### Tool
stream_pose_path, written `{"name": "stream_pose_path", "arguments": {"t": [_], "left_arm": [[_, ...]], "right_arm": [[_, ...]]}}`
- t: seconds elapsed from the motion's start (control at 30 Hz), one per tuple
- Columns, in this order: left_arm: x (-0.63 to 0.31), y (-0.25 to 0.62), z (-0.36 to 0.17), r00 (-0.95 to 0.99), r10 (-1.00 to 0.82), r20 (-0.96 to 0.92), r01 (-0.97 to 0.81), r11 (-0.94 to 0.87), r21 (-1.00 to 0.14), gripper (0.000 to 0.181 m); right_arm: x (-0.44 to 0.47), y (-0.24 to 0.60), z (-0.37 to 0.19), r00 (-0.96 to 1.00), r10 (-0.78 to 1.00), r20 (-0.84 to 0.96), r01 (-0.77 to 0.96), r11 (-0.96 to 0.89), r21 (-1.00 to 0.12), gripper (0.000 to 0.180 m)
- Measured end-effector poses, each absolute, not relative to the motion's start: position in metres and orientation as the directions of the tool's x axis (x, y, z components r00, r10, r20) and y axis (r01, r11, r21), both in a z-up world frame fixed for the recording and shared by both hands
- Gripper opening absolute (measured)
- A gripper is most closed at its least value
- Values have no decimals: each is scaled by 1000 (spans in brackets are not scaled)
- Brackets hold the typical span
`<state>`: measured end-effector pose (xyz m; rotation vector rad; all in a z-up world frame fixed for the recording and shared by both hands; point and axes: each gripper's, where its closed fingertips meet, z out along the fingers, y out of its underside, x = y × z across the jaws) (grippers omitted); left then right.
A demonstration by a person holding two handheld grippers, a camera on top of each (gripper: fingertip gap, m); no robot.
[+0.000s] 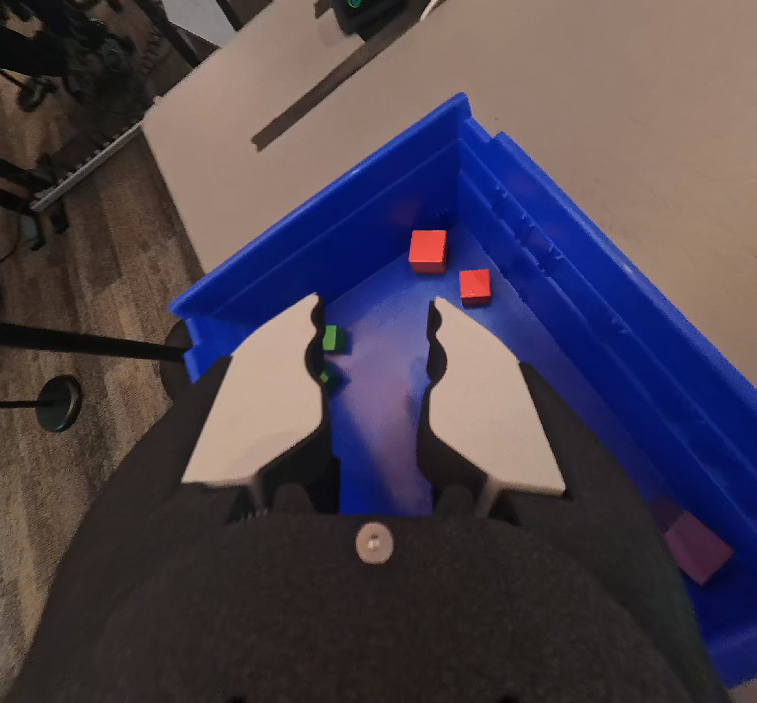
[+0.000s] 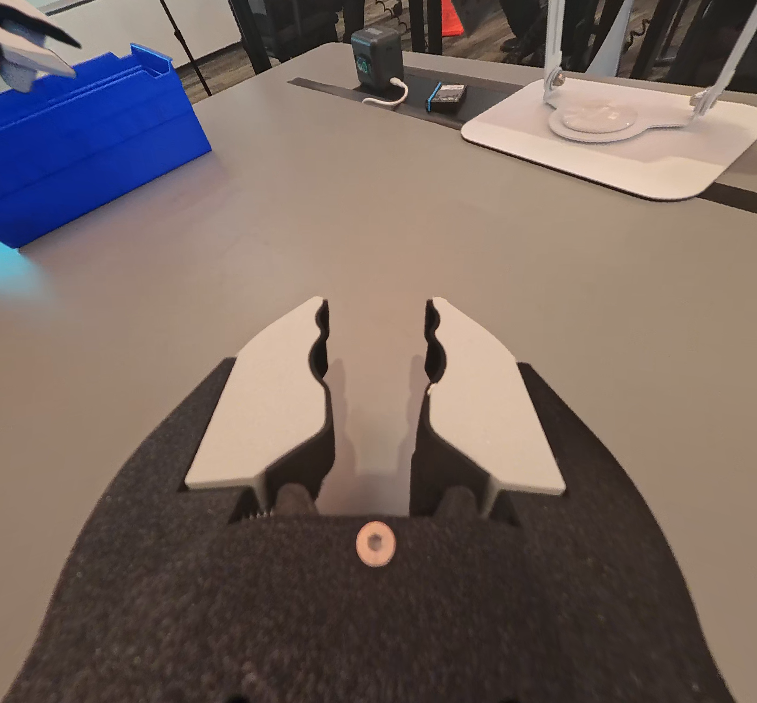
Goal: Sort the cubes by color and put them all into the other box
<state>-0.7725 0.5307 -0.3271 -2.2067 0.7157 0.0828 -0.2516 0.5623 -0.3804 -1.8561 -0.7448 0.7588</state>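
My left gripper (image 1: 375, 306) is open and empty, hovering over the inside of a blue box (image 1: 573, 240). In the box's far corner lie two red cubes, a larger one (image 1: 427, 251) and a smaller one (image 1: 475, 286). A green cube (image 1: 335, 339) and a second green piece (image 1: 327, 379) lie partly hidden behind my left finger. A purple cube (image 1: 696, 548) lies at the box's right side. My right gripper (image 2: 377, 306) is open and empty, low over the bare grey table (image 2: 368, 212). The blue box (image 2: 94, 142) and the left gripper (image 2: 32, 56) show at its far left.
A black charger with a lit display (image 2: 376, 60) and a white cable stands at the table's far edge, next to a small black pack (image 2: 446, 97). A white stand base (image 2: 614, 142) sits at the far right. The table's left edge drops to the wood floor (image 1: 82, 273).
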Motion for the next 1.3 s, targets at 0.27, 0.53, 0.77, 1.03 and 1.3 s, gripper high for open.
{"name": "stream_pose_path", "arguments": {"t": [0.27,0.53,0.77,1.03,1.3], "left_arm": [[-747,561,-385,816,-549,-184,-532,-586,-611,49],[-734,578,-416,807,-571,-152,-548,-627,-554,49],[-728,584,-438,803,-593,-66,-538,-672,-509,29],[-740,579,-385,857,-498,-132,-469,-646,-602,29],[-603,521,-234,736,-572,-363,-558,-208,-803,28]], "right_arm": [[-265,563,-382,620,763,-186,167,-360,-918,45],[-264,564,-384,617,760,-204,160,-374,-913,45],[-267,558,-384,589,770,-244,142,-395,-907,45],[-269,545,-378,547,794,-264,135,-395,-909,45],[-276,531,-355,458,782,-422,10,-479,-878,55]]}}
